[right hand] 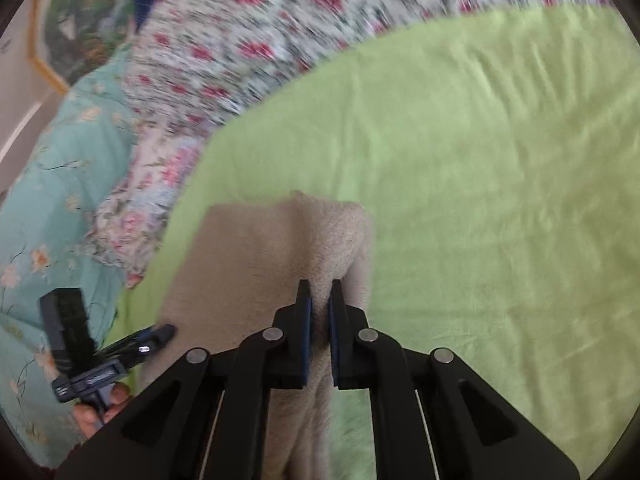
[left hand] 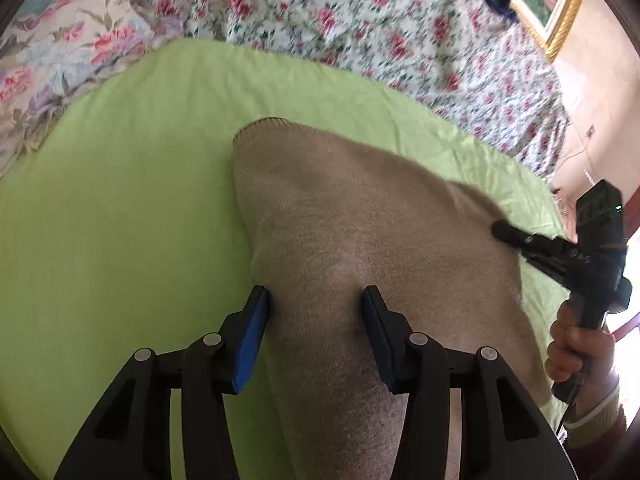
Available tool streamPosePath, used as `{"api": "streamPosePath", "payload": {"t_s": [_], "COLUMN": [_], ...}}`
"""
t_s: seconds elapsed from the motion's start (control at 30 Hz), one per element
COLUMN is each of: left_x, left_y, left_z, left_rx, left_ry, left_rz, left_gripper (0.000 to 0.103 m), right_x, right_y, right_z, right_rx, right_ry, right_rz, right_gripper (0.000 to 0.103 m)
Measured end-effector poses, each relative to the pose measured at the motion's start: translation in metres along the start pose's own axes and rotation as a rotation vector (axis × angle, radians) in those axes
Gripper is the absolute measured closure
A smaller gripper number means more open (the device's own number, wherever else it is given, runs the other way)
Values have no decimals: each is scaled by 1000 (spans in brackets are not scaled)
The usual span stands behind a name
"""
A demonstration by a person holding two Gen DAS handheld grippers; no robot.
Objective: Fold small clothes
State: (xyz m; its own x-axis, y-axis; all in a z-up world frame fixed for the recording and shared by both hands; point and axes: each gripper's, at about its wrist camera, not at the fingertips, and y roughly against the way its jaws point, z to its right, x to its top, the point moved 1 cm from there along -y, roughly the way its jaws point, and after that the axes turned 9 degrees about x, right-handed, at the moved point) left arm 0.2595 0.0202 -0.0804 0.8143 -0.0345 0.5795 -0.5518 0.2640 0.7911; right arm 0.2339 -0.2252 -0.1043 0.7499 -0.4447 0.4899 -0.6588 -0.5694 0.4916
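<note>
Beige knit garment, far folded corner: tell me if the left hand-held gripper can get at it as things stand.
Probably yes. The left hand-held gripper stands open over the beige knit garment, and only flat cloth lies between it and the far corner. The right hand-held gripper pinches the other edge, off to the side.

A bed in a floral sheet [left hand: 360, 12] carries a lime-green cloth [left hand: 120, 200]; ahead of both grippers, a beige knit garment [left hand: 340, 220] lies on it.
</note>
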Motion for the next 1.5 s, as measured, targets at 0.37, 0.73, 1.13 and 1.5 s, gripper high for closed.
{"api": "streamPosePath", "payload": {"t_s": [0.37,0.73,1.13,1.5], "left_x": [-4,-54,-72,-109], "left_y": [18,58,42,80], "left_z": [7,38,36,24], "left_rx": [34,-163,-145,-158], "left_ry": [24,-96,-86,-85], "left_rz": [25,51,32,-5], "left_gripper": [55,68,77,78], "right_x": [-7,-84,-86,-145], "right_y": [45,16,29,61], "right_z": [-27,-52,-43,-62], "right_rx": [-77,3,-48,-165], "right_ry": [23,10,15,195], "right_rz": [68,-25,1,-106], "right_gripper": [88,103,103,101]}}
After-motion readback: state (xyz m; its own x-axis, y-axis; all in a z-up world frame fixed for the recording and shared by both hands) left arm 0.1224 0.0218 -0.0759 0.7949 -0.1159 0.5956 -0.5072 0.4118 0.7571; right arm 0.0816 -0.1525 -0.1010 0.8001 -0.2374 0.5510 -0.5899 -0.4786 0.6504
